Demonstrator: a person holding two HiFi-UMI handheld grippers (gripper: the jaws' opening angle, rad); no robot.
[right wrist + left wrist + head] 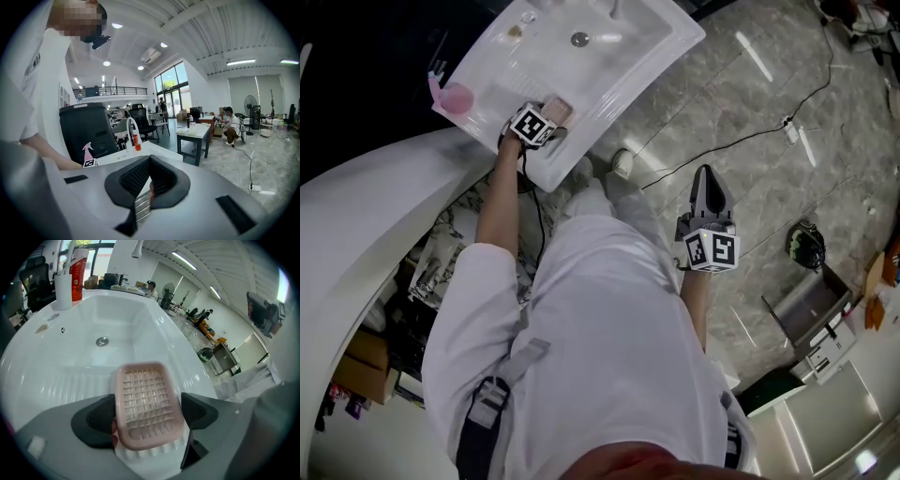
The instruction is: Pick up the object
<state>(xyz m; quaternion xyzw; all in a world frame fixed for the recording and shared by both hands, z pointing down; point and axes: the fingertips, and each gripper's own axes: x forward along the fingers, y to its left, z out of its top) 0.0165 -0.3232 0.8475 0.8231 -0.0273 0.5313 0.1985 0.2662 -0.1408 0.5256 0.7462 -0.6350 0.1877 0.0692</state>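
Left gripper [150, 413] pinches pink soap dish [146, 397] by rounded edges; dish may squirt out. Right gripper [149, 180] pressed together, empty.

You hold two grippers, the left gripper [147, 414] and the right gripper [149, 161]. Each one carries a single marker cube, which makes two: the left cube [532, 125] and the right cube [712, 250]. In front of you there is one white sink [656, 37] with one drain [580, 39] and one faucet [137, 248]. You have one pink soap dish [147, 411], one white cup [62, 289] and one red tube [78, 275]. In the right gripper view, count one standing fan [251, 110], one dark table [197, 133], one crouching person [229, 124] and two lit strip lights [241, 62].
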